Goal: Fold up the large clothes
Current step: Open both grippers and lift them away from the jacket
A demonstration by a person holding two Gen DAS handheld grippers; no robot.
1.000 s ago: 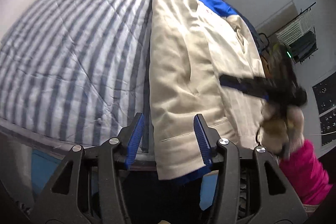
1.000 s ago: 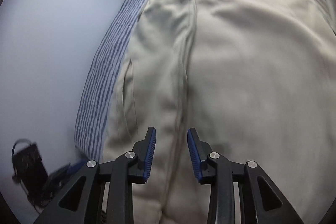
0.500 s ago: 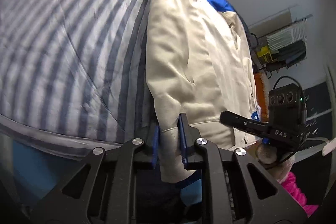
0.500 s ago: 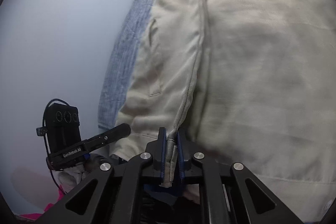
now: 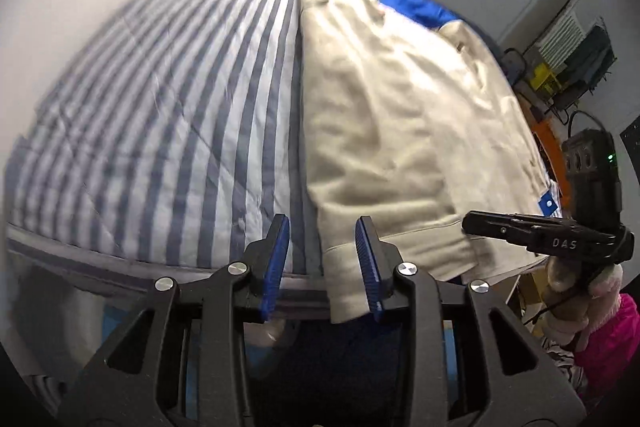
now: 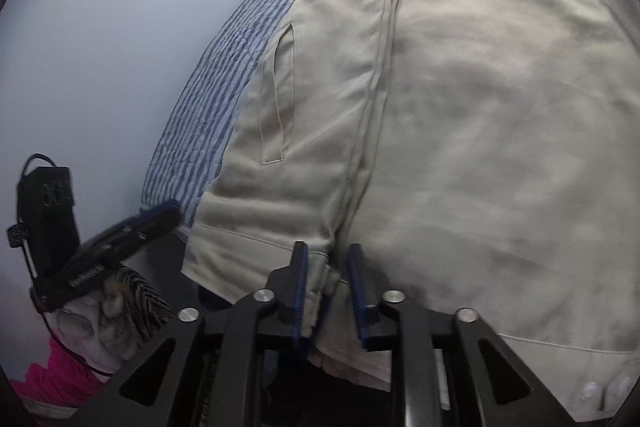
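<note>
Jacket [image 5: 400,115] flat on striped bed [image 5: 160,99], ahead of both grippers, hem at bed edge. Left gripper [image 5: 322,267] and right gripper [image 6: 328,285] released, jaws straddling hem. No fold visible yet; folding remains.

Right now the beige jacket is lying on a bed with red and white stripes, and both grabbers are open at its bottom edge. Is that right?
Not quite. The bed cover has blue-grey and white stripes, not red; the left wrist view shows it best. The rest holds: the beige jacket lies on it, and the left gripper and right gripper are open at its bottom edge.
</note>
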